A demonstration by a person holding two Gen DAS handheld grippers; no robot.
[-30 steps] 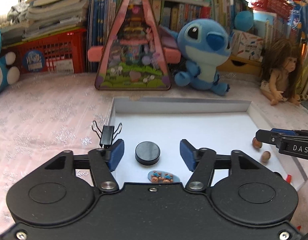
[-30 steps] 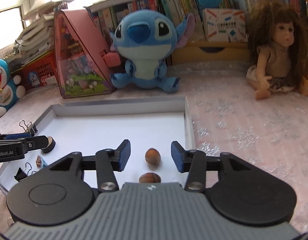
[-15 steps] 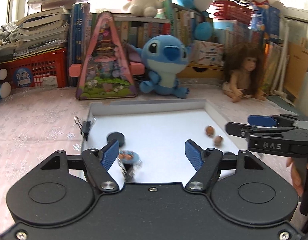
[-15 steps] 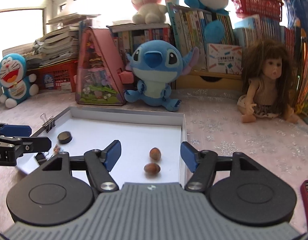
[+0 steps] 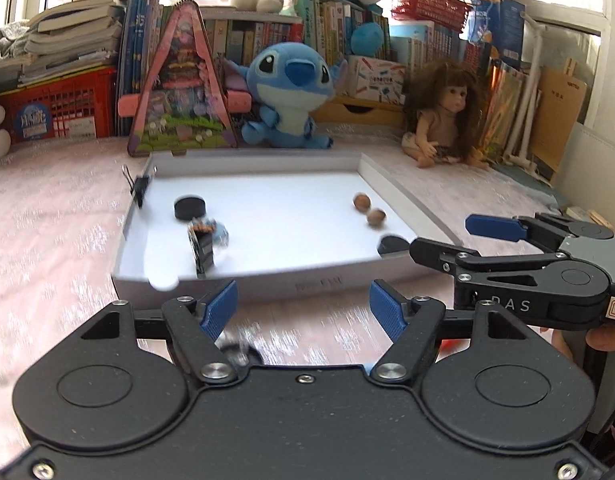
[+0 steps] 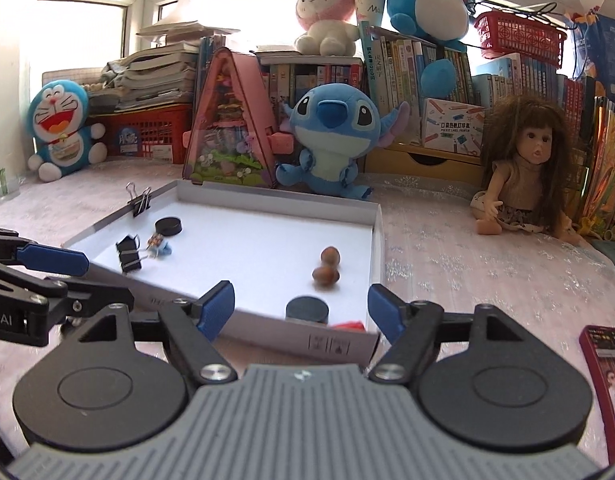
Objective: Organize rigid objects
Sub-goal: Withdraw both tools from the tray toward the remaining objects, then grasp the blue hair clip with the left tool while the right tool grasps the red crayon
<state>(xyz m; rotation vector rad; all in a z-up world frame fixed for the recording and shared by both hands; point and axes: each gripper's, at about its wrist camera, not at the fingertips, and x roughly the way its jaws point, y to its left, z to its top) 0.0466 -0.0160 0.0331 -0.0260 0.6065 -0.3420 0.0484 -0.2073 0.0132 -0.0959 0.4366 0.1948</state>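
Observation:
A white tray (image 5: 267,284) lies on the pink cloth. In it are a black puck (image 5: 189,208), a black binder clip (image 5: 203,250) standing beside a small blue figure (image 5: 218,234), two brown nuts (image 5: 361,202), and a second puck (image 5: 391,245) in the near right corner. Another clip (image 5: 139,188) grips the left rim. My left gripper (image 5: 303,312) is open and empty, just short of the tray's near wall. My right gripper (image 6: 301,312) hangs before the near right corner; its jaws are opening with nothing between them. It also shows as the right gripper (image 5: 439,236).
A blue plush (image 6: 331,140), a pink triangular box (image 6: 231,136) and a doll (image 6: 523,172) stand behind the tray (image 6: 377,240). A red phone (image 6: 603,380) lies at the near right. Something small and red (image 6: 349,325) sits in the near right corner. Books and baskets line the back.
Both grippers have drawn back from over the tray to just outside its near wall. Both sets of jaws stand wider. A binder clip now stands next to the blue figure.

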